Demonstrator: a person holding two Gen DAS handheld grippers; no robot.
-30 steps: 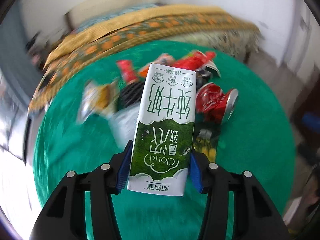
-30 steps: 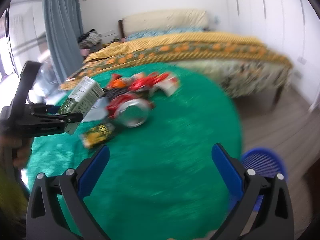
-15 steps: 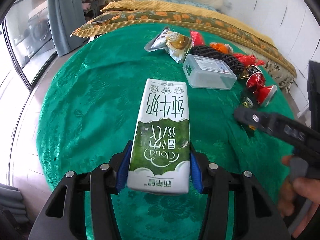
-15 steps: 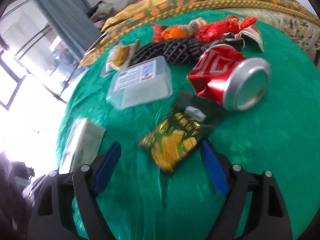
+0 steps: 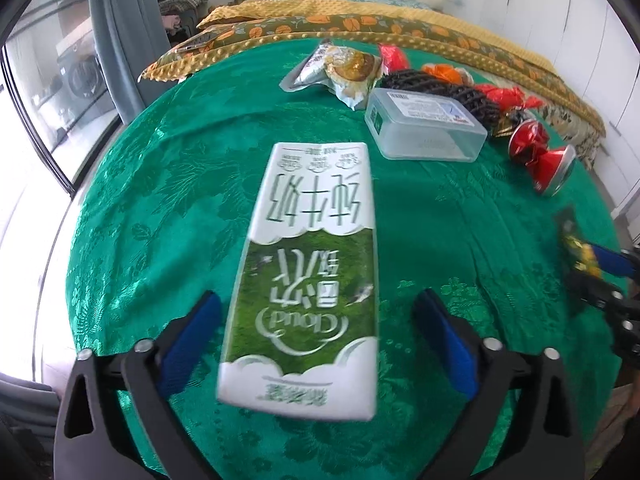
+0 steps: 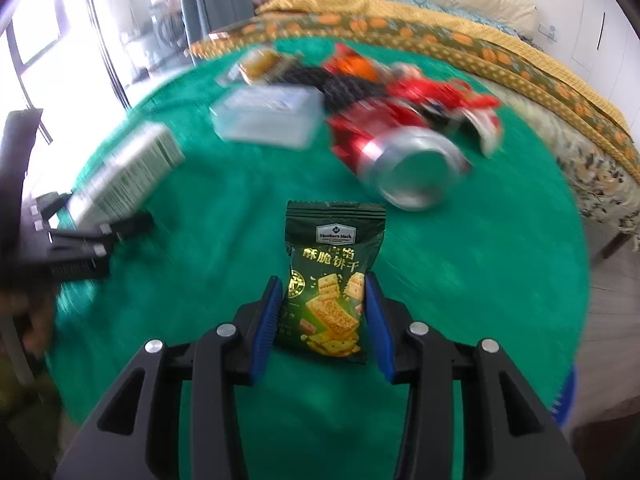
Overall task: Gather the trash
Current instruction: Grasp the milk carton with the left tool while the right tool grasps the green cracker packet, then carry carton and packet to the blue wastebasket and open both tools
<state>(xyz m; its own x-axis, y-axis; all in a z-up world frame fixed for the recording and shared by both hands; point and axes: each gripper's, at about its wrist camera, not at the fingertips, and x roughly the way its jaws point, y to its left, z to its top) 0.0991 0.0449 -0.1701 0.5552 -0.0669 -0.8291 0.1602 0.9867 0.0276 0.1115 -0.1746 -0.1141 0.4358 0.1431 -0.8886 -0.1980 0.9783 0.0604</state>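
A green-and-white milk carton [image 5: 308, 272] lies between the fingers of my left gripper [image 5: 316, 320], whose jaws stand wide apart with gaps on both sides of it. The carton also shows blurred in the right wrist view [image 6: 128, 168]. My right gripper [image 6: 322, 300] is shut on a dark green cracker packet [image 6: 330, 276] above the green tablecloth [image 6: 480, 280]. A crushed red can [image 6: 400, 160], a clear plastic box [image 5: 424, 124], a black net sleeve [image 5: 440, 88], a foil snack wrapper [image 5: 340, 68] and red wrappers [image 5: 504, 94] lie on the far side.
A bed with a yellow-orange quilt [image 5: 360, 20] runs behind the round table. A grey curtain [image 5: 120, 20] and glass doors are at the left. A blue basket rim [image 6: 566, 396] shows low at the right, off the table edge.
My left gripper has opened and let go of the milk carton. My right gripper has closed on the cracker packet and lifted it off the cloth.
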